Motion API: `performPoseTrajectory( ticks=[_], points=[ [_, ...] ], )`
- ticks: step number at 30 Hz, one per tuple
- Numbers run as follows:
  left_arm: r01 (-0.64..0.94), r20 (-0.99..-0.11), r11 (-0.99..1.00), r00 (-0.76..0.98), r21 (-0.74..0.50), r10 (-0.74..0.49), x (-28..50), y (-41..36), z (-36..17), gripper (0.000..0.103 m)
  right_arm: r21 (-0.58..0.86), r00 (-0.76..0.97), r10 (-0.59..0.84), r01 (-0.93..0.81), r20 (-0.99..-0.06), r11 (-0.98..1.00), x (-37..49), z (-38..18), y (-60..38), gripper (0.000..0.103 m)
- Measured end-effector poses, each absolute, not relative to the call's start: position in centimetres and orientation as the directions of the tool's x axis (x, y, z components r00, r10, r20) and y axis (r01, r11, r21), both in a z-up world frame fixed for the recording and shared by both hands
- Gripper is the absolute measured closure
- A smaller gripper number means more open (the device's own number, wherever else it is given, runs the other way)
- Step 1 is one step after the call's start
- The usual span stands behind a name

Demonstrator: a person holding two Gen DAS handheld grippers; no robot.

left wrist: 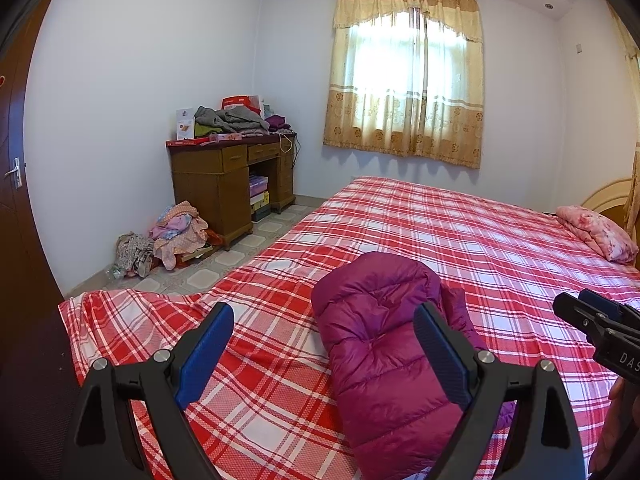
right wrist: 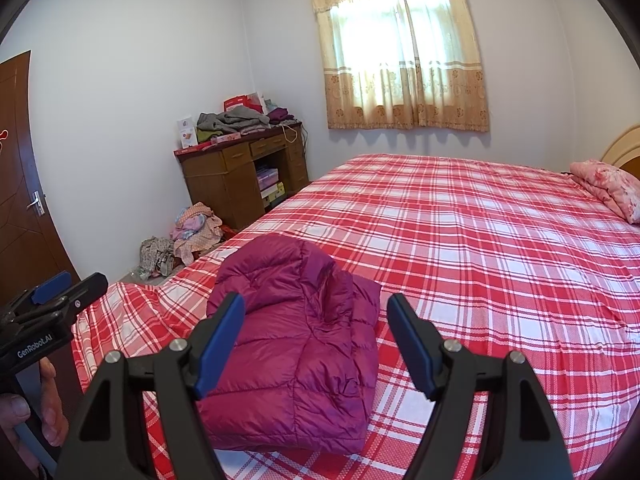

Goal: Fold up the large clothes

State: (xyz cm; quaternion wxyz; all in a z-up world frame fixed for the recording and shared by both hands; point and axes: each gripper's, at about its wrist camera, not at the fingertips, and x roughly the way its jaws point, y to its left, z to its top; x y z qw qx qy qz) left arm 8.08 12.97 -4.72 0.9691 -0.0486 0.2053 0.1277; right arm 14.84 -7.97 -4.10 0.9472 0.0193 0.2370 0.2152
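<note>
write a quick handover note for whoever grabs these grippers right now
Left gripper: open, holding nothing, above the bed.
Right gripper: open, holding nothing, above the jacket.
The purple puffer jacket lies folded into a compact bundle on the plaid bed, near its foot.
Done: jacket looks folded.
Left: probably check that the fold is tidy; more clothes sit on the desk and on the floor beside it.

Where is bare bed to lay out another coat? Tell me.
Free: the red plaid bedsheet from the folded magenta puffer jacket to the pink floral quilt. Crowded: the brown wooden desk, the floor clothes pile.
</note>
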Motion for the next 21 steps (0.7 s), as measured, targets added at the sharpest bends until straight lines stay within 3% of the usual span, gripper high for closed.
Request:
performPoseTrajectory(
  ticks=[21],
  points=[
    [-0.263,-0.405,0.964,0.879,0.027,0.251,8.5,11.7,-5.0,0.011,0.136,0.792,0.423,-0.407,-0.441,0.903,14.7,-4.1,-7.9,0.026]
  ],
)
